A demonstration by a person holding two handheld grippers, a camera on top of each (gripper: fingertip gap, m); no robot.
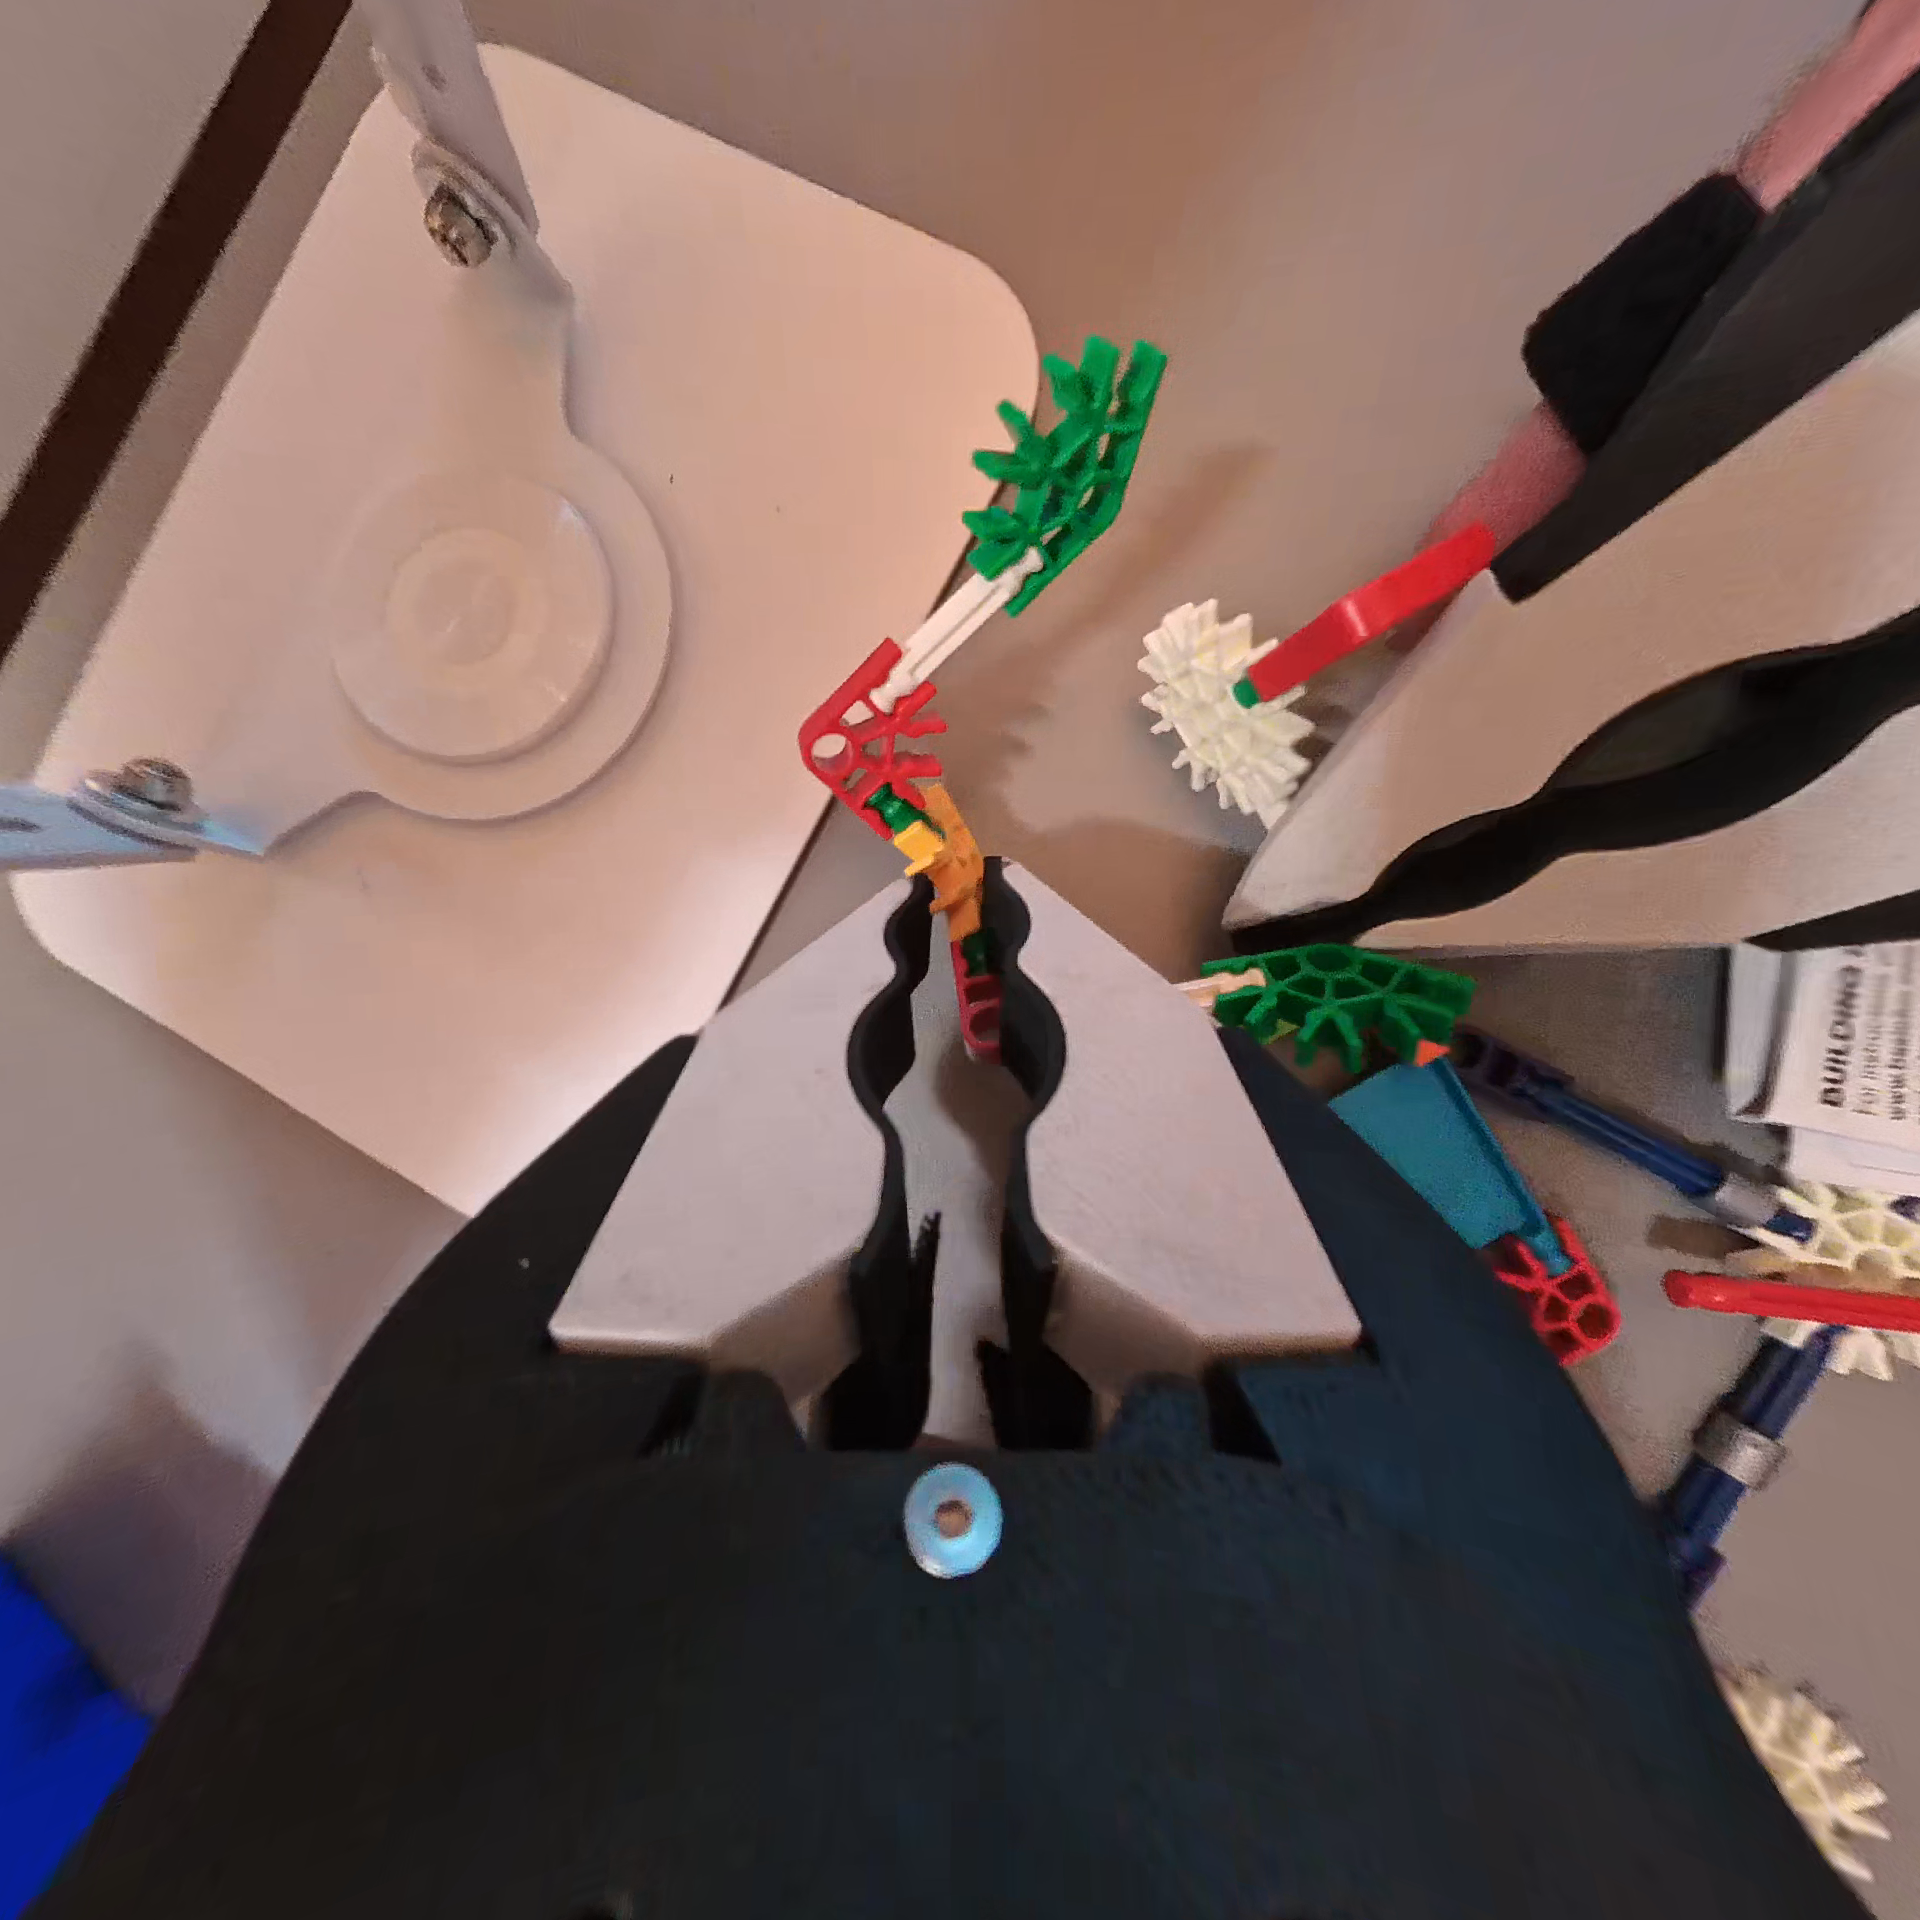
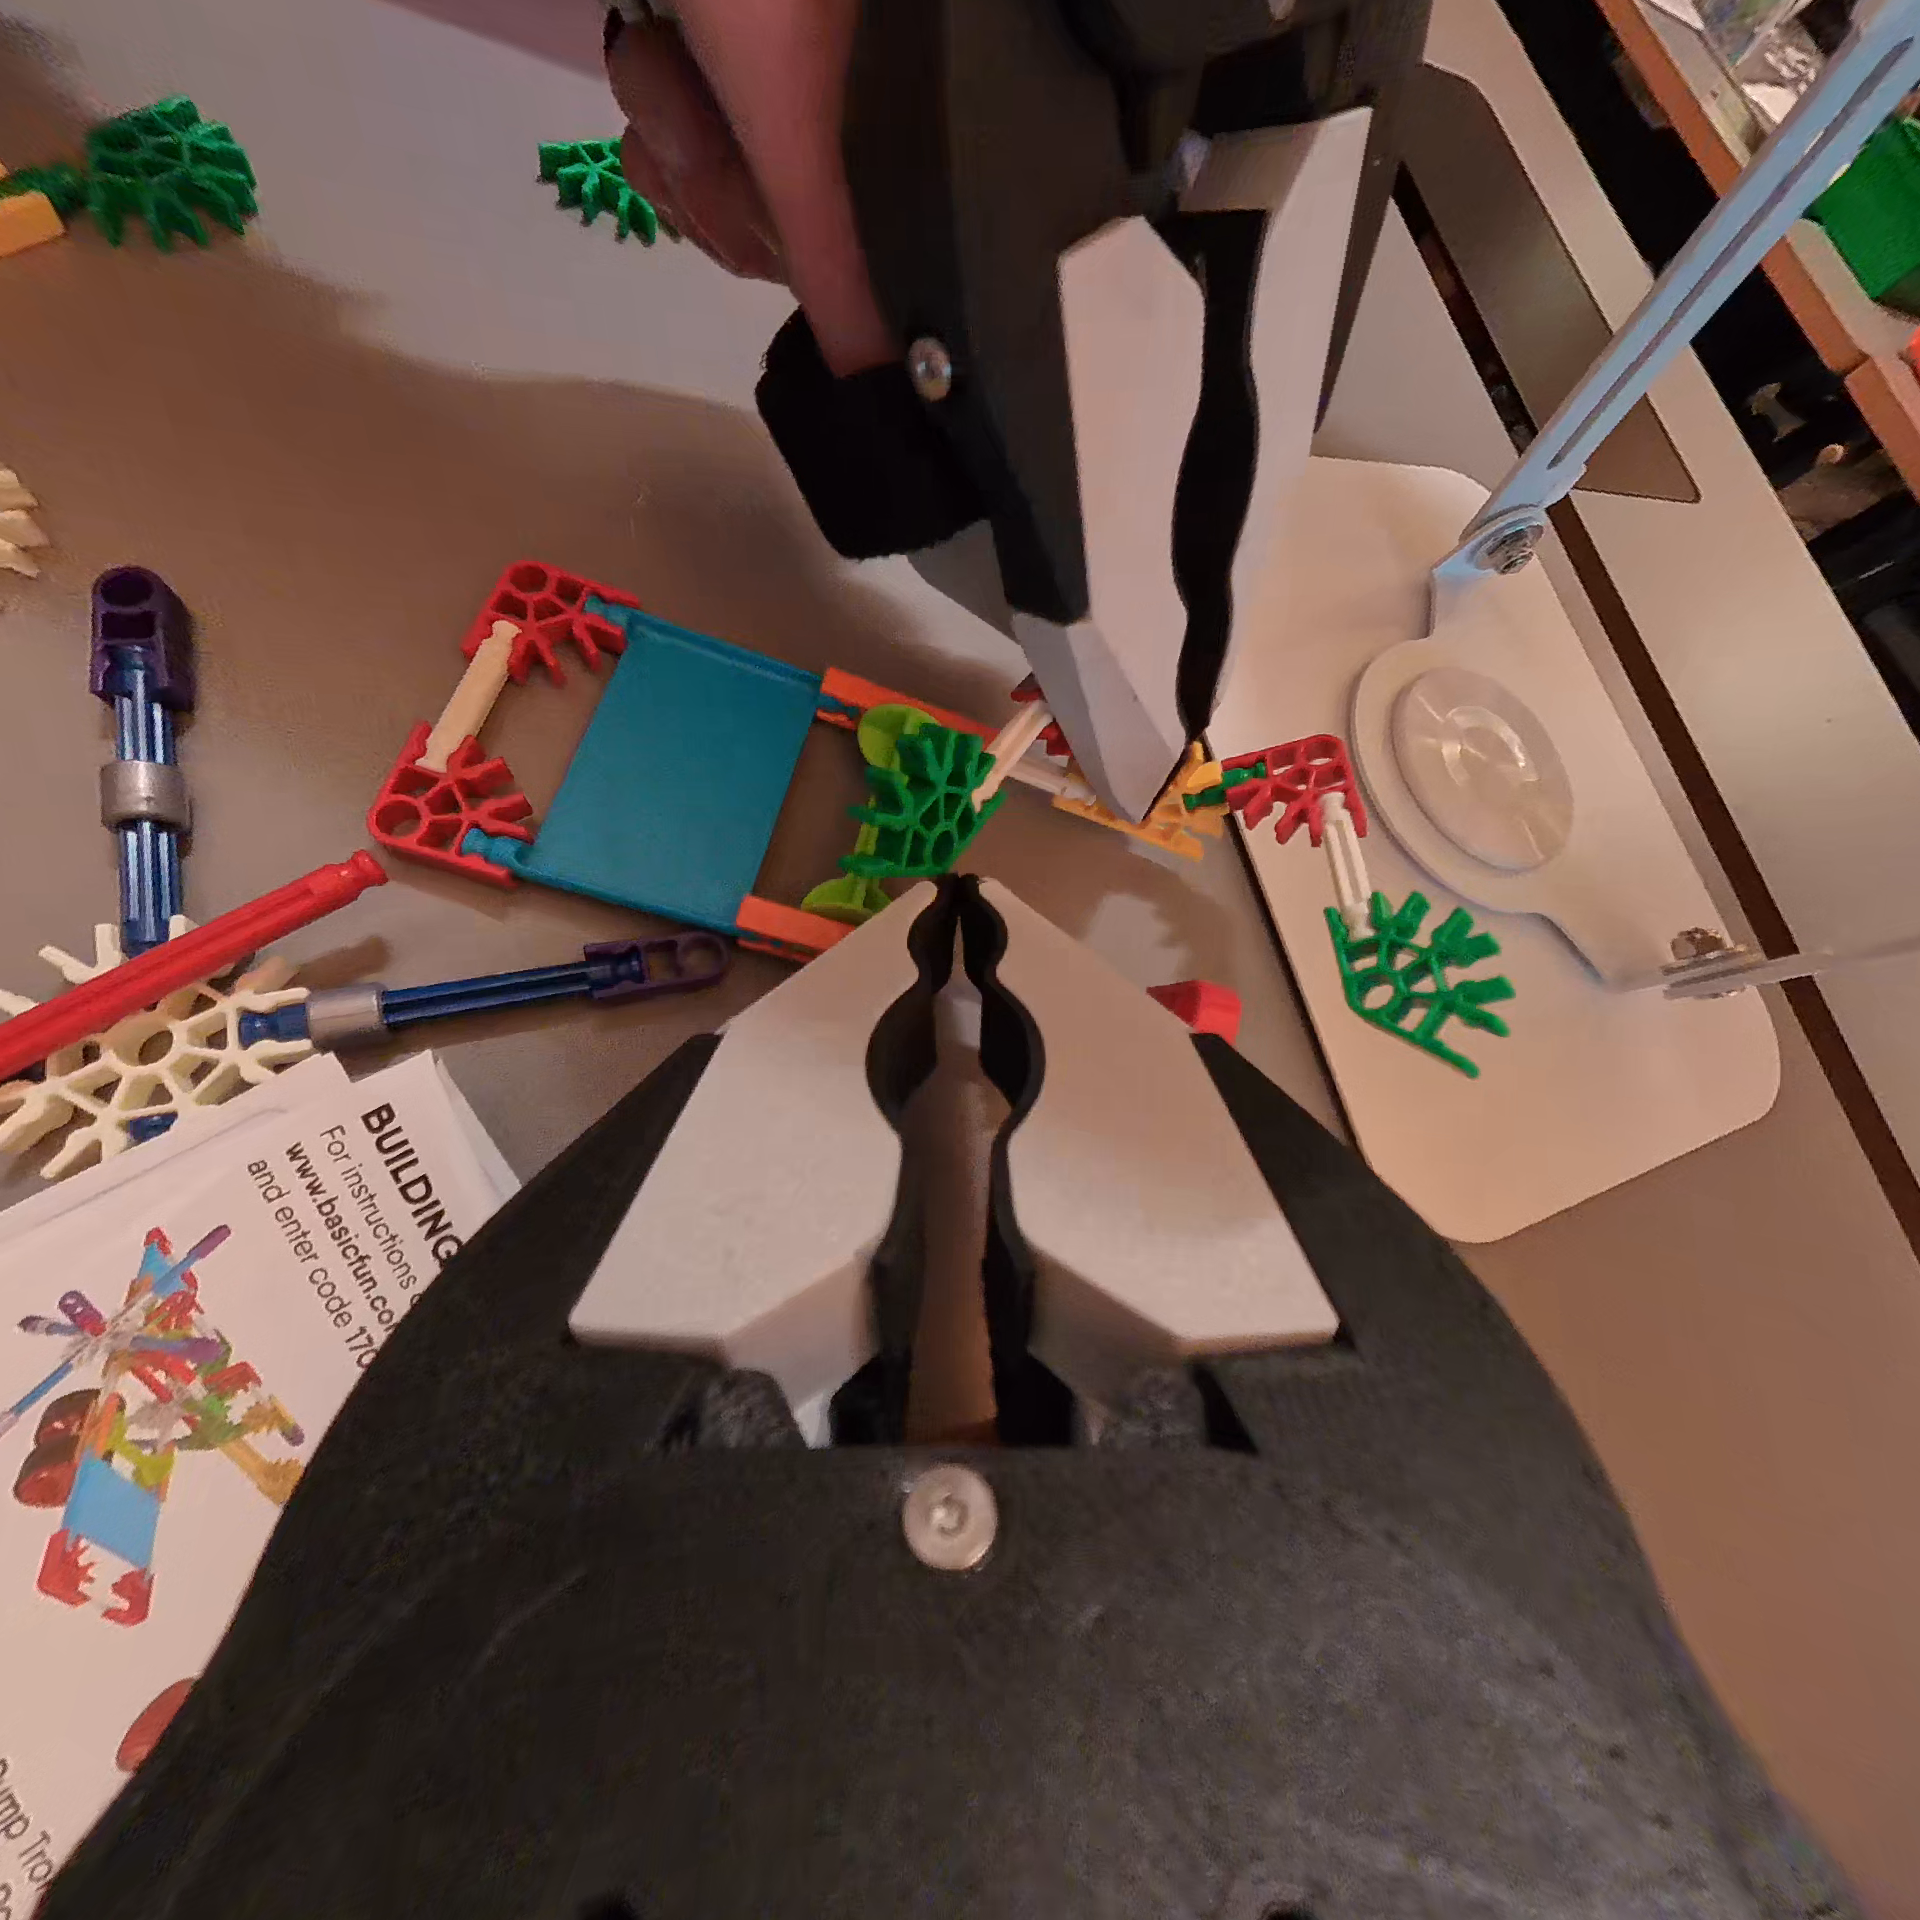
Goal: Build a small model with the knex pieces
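My left gripper is shut on the orange connector of a toy rod-and-connector build. A chain rises from that connector: a red connector, a white rod, then a green connector. In the right wrist view, the left gripper pinches the same orange connector beside a blue panel framed by red connectors. My right gripper is shut with nothing seen between its jaws. A red rod with a white snowflake connector runs along its outer side. I cannot tell what holds it.
A white base plate with metal bracket arms lies under the green connector and also shows in the right wrist view. A printed booklet, blue rods, a long red rod and green connectors lie on the tan table. Across from one pair of fingers to the other is roughly 5 cm.
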